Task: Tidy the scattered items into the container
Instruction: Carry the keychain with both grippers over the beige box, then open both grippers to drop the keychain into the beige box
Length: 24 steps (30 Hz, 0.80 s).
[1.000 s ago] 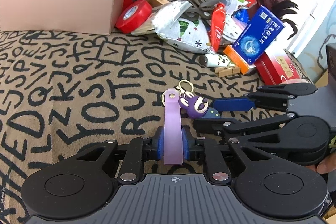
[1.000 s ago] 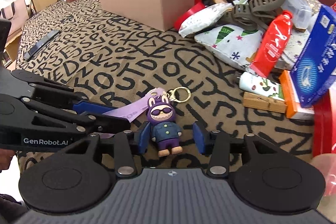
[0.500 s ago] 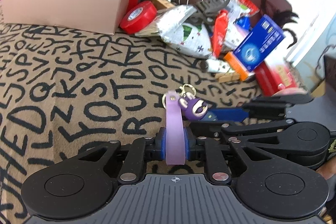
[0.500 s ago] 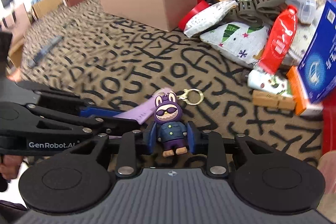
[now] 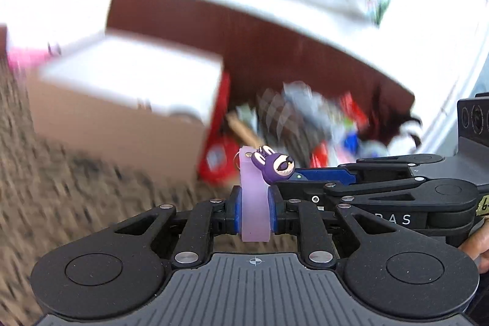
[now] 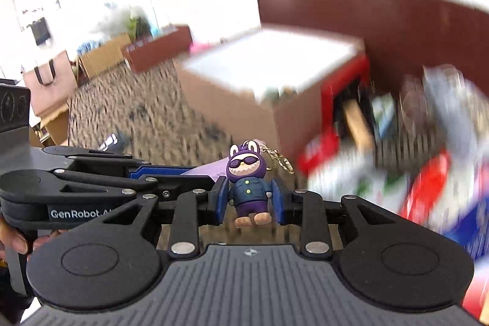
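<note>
both hand-held grippers, left [image 5: 255,211] clamping strap [image 5: 255,203], right [image 6: 250,200] clamping figure [image 6: 249,188], have lifted off the cloth.

Both views motion-blurred beyond the grippers. Far cardboard box [image 5: 122,124] smeared, inside washed out white. Item pile [image 6: 412,142] at far right unreadable: only red, blue, white streaks. Rug lettering [image 5: 76,197] illegible. Lavender strap [image 6: 207,170] mostly hidden behind left gripper [image 6: 183,170] in right-wrist view.

A letter-patterned cloth [image 5: 76,188] lies before a dark-brown backboard [image 6: 397,20].
</note>
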Available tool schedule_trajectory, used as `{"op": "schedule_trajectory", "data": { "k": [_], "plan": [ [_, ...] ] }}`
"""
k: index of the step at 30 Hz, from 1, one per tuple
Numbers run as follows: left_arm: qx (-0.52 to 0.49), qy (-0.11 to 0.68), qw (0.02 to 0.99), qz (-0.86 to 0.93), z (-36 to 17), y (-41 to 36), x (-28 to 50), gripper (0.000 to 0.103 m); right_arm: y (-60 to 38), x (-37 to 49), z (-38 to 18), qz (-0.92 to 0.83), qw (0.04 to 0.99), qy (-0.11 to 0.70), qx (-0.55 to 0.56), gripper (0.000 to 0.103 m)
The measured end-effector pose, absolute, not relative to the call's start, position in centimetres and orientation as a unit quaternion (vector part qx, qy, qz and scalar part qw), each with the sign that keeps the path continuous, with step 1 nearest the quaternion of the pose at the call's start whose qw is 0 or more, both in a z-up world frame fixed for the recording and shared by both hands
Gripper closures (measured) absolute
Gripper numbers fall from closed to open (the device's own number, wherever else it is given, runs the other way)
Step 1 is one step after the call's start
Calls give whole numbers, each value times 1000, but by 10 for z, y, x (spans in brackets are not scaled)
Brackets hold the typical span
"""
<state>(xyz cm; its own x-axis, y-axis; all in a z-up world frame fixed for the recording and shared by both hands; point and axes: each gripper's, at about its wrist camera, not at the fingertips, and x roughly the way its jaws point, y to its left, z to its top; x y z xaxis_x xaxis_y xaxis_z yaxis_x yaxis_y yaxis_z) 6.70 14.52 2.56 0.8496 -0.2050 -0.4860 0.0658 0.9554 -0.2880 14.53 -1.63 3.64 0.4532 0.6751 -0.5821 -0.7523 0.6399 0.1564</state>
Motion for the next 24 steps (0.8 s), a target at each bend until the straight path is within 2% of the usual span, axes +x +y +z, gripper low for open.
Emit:
{"op": "schedule_trajectory", "data": {
  "k": [4, 9, 17, 24],
  "plan": [
    [-127, 228, 964, -44, 60, 174, 100, 89, 20, 181, 69, 417, 861, 285, -63, 69],
    [-151, 220, 963, -23, 71, 219, 152, 90, 70, 241, 81, 402, 860, 312, -42, 69],
    [-204, 268, 942, -3, 26, 291, 223, 89, 133, 316, 32, 378, 838, 392, -7, 69],
    [-245, 292, 924, -6, -2, 336, 252, 89, 164, 345, 7, 364, 832, 418, 7, 69]
  ]
}}
